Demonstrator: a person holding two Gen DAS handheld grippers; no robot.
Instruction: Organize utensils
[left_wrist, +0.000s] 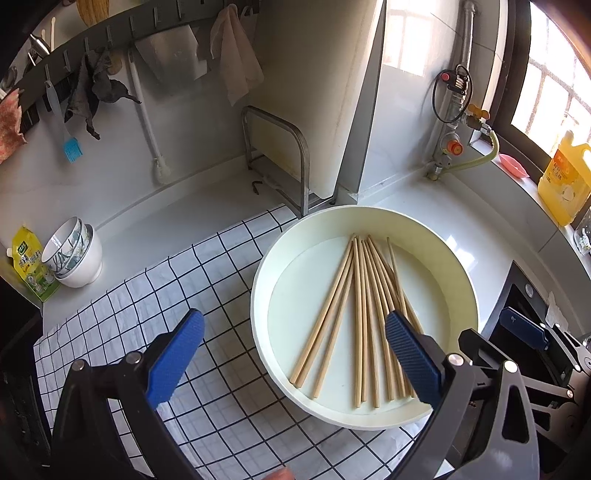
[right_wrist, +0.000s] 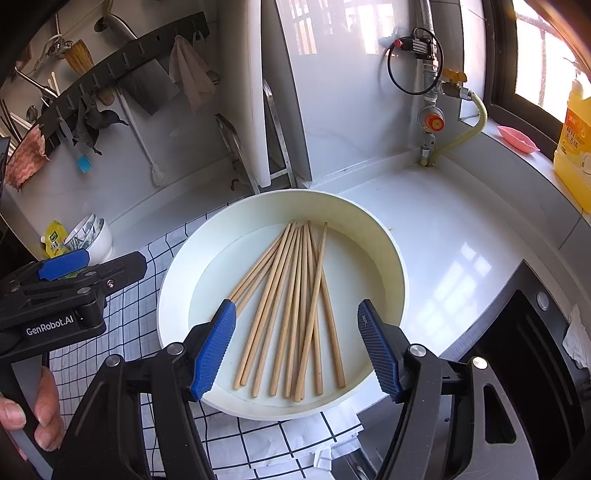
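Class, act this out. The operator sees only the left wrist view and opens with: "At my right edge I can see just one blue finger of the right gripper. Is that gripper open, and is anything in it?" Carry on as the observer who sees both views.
Observer: The right gripper is wide open and empty; the chopsticks lie in the tray beyond its fingers.
Operator: What does my own gripper look like from outside?
Observer: The left gripper has white lettering on its black side, reading GenRobot.AI.
Operator: Who is holding it?
Observer: A person's hand is wrapped around its handle, below that lettering.
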